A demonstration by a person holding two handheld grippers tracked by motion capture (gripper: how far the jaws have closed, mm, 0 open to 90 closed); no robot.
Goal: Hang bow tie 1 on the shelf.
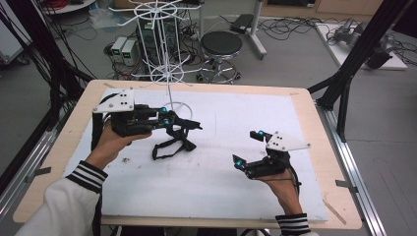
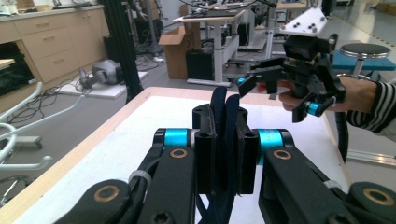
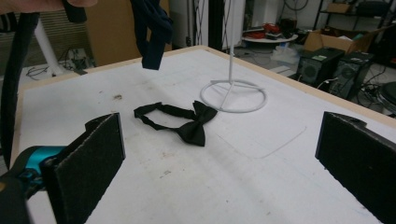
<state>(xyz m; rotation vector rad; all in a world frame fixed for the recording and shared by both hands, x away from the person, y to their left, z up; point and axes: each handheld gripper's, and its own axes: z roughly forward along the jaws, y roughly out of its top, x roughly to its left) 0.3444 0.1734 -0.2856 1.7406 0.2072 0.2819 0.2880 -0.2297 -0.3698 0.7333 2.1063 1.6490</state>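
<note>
Overhead, left hand-held gripper [image 1: 189,124] raised, clamping dark strap [image 2: 223,121], right hand-held gripper [image 1: 246,149] agape

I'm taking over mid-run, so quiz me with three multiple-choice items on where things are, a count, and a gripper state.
1. Where is the black bow tie?
A. flat on the white mat
B. on the stool
C. hung on the rack

2. How many bow ties show?
A. one
B. two
C. four

3. How do the right gripper's jaws stand?
A. wide apart
B. clamped on cloth
C. closed on the rack

Answers: 1 A, it lies near the white rack's ring base. 2 B, one lies flat, a dark blue bow tie is in the left gripper. 3 A, pads wide apart.
</note>
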